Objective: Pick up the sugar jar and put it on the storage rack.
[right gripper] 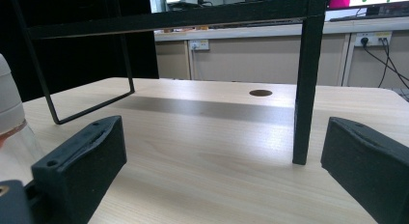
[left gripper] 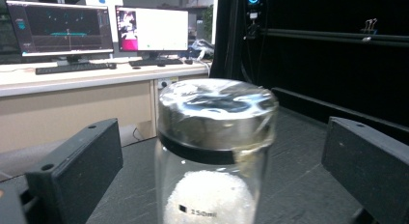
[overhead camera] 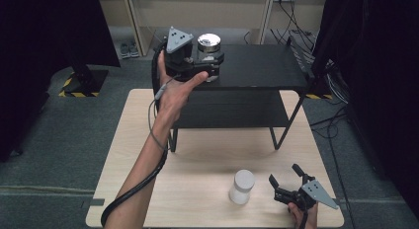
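A glass jar [overhead camera: 209, 42] with a silver lid stands on the top of a black two-tier shelf [overhead camera: 262, 66]. My left gripper [overhead camera: 213, 61] is up at the shelf's left end, open, with its jaws on either side of the jar. In the left gripper view the jar [left gripper: 217, 113] holds white granules, and there is a gap between it and each jaw of the left gripper [left gripper: 222, 156]. A second jar [overhead camera: 242, 186], white-lidded, stands on the wooden table [overhead camera: 207, 155] near its front. My right gripper [overhead camera: 283, 173] is just right of that jar, open and holding nothing.
The shelf's thin black legs [right gripper: 304, 89] stand on the table ahead of my right gripper [right gripper: 222, 151], with the white-lidded jar [right gripper: 9, 108] at the far left edge. A round hole [right gripper: 261, 92] is in the tabletop. Dark curtains flank the table.
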